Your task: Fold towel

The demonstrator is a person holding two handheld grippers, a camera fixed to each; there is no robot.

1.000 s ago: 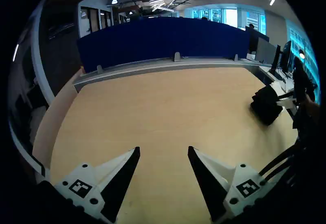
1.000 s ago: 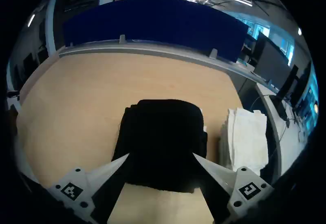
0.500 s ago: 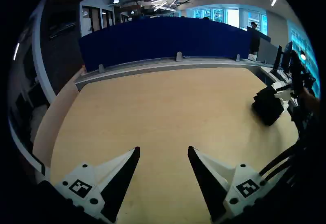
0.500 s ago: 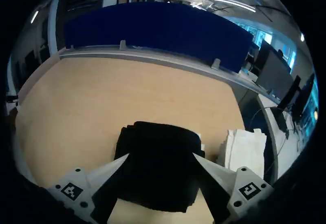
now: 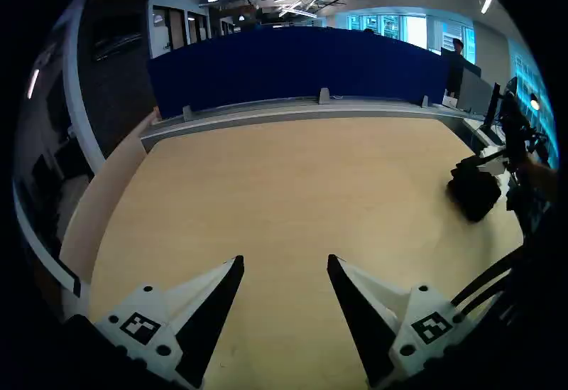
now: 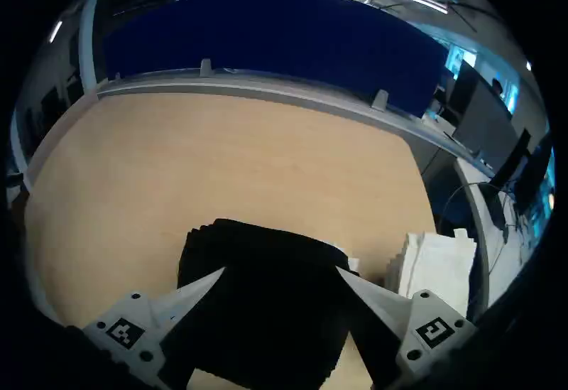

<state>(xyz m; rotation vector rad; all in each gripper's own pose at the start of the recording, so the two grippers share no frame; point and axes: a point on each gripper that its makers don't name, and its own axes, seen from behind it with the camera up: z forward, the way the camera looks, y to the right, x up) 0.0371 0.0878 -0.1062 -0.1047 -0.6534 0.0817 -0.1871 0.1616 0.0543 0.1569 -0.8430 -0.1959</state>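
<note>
Wood counter. Folded black towel, just beside white towel stack, now sits lower in right gripper view. Right hand-held gripper straddles it, fingers apart; grip unclear. Left hand-held gripper apart, empty, well away from stack. Fold prob. done.

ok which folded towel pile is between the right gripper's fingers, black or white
The black folded towel pile: it lies between the fingers of the open right gripper. The white folded towel pile sits off to its right, outside the fingers.
</note>
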